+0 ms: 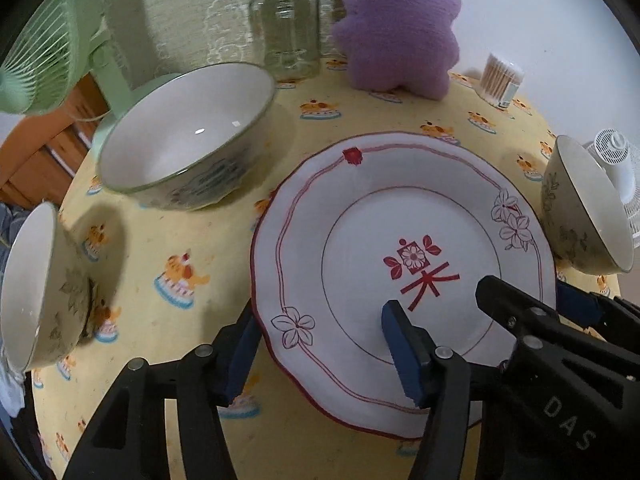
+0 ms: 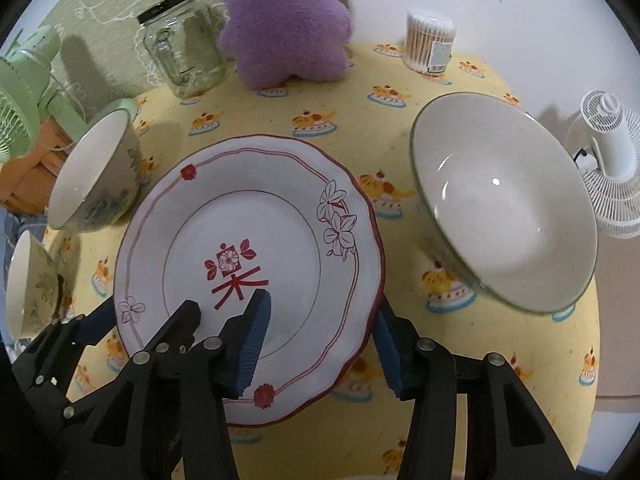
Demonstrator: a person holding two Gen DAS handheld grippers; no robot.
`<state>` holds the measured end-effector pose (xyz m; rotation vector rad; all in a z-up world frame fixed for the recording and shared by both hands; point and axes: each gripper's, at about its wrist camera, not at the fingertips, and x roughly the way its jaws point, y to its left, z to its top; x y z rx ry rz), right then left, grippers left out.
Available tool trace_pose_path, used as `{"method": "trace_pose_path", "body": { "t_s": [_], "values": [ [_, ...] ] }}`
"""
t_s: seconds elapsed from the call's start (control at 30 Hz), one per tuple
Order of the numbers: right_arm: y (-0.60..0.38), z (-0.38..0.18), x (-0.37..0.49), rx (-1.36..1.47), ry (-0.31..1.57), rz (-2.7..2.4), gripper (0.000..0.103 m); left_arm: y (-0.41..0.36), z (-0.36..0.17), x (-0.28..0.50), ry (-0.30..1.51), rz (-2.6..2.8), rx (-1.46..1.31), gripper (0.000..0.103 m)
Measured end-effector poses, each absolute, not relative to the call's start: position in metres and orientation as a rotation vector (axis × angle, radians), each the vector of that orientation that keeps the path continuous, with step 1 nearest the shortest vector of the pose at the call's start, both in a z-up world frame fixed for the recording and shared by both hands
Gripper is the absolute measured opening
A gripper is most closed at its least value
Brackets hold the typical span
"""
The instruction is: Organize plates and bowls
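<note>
A white plate with red rim and flower marks (image 1: 400,240) (image 2: 248,256) lies on the yellow cloth. My left gripper (image 1: 320,344) is open, straddling the plate's near-left rim. My right gripper (image 2: 324,316) is open, straddling the near-right rim; it also shows in the left wrist view (image 1: 532,300). The left gripper shows in the right wrist view (image 2: 136,316). A large green-rimmed bowl (image 1: 184,140) (image 2: 96,176) stands left of the plate. A small leaf-patterned bowl (image 1: 40,292) (image 2: 32,284) stands at near left. Another bowl (image 2: 504,204) (image 1: 584,208) stands right of the plate.
A glass jar (image 1: 286,24) (image 2: 184,44), a purple plush (image 1: 396,24) (image 2: 288,20) and a cotton swab tub (image 1: 500,78) (image 2: 428,40) stand at the table's back. A green fan (image 1: 44,48) is at far left, a white fan (image 2: 608,160) at right.
</note>
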<state>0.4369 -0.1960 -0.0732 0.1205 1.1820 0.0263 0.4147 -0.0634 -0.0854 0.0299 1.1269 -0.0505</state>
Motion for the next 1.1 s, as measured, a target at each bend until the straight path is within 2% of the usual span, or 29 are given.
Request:
{"method": "trace_pose_path", "body": {
  "t_s": [0.7, 1.1],
  "values": [
    [-0.103, -0.084, 0.356, 0.057, 1.307, 0.171, 0.053, 0.026, -0.085, 0.309, 1.21, 0.06, -0.041, 0.061],
    [-0.113, -0.093, 0.39, 0.052, 1.266, 0.135, 0.055, 0.028, -0.087, 0.335, 1.177, 0.112, -0.023, 0.065]
  ]
}}
